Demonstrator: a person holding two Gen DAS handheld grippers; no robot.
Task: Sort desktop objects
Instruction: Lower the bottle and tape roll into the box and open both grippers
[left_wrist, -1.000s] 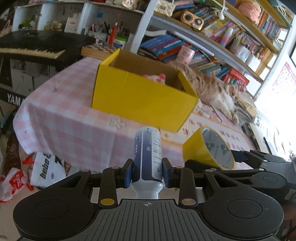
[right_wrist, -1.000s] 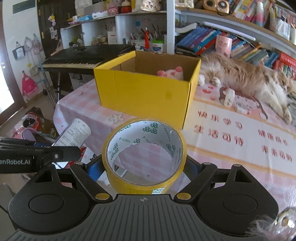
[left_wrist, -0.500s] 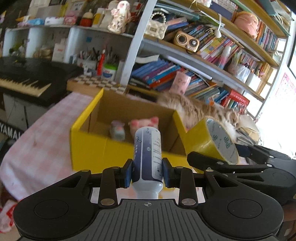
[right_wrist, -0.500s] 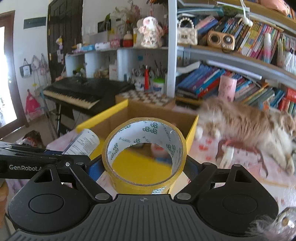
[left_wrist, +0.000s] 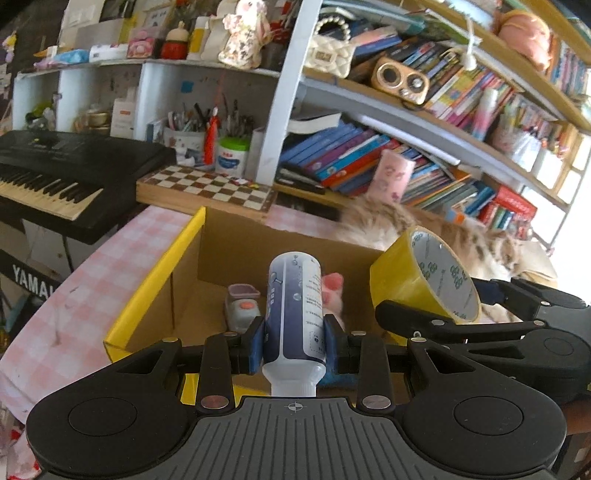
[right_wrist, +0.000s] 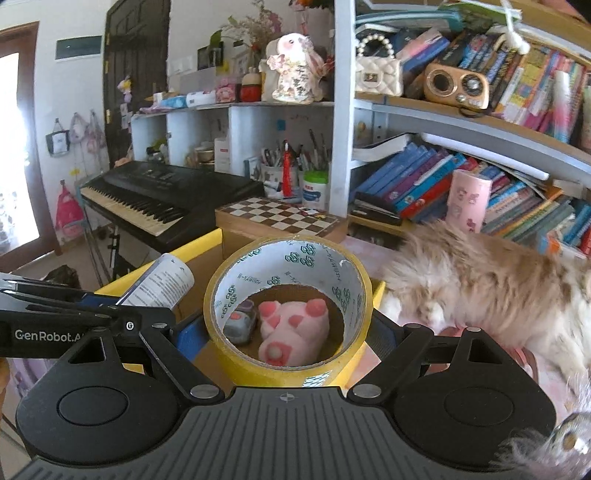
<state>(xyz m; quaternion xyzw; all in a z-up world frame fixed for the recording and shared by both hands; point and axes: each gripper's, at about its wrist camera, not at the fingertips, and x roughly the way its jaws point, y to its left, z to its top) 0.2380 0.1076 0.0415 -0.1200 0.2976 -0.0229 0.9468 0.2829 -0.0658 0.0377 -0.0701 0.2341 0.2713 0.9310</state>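
While both are held above the open yellow cardboard box (left_wrist: 155, 280) on the pink-checked desk (left_wrist: 92, 280), the left claw (left_wrist: 293, 345) is pinched on a white-and-blue plastic bottle (left_wrist: 293, 314) and the right claw (right_wrist: 286, 332) is clamped, set wide, around a yellow roll of packing tape (right_wrist: 288, 365). A pink plush pig (right_wrist: 291, 328) and a small grey gadget (right_wrist: 240, 325) are seen lying inside the box. A fluffy tan cat (right_wrist: 480, 284) is stretched out just beside it.

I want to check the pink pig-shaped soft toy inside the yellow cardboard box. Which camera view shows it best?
The right wrist view: the pink pig-shaped soft toy shows nearly whole through the tape roll. The left wrist view shows only a sliver behind the bottle.
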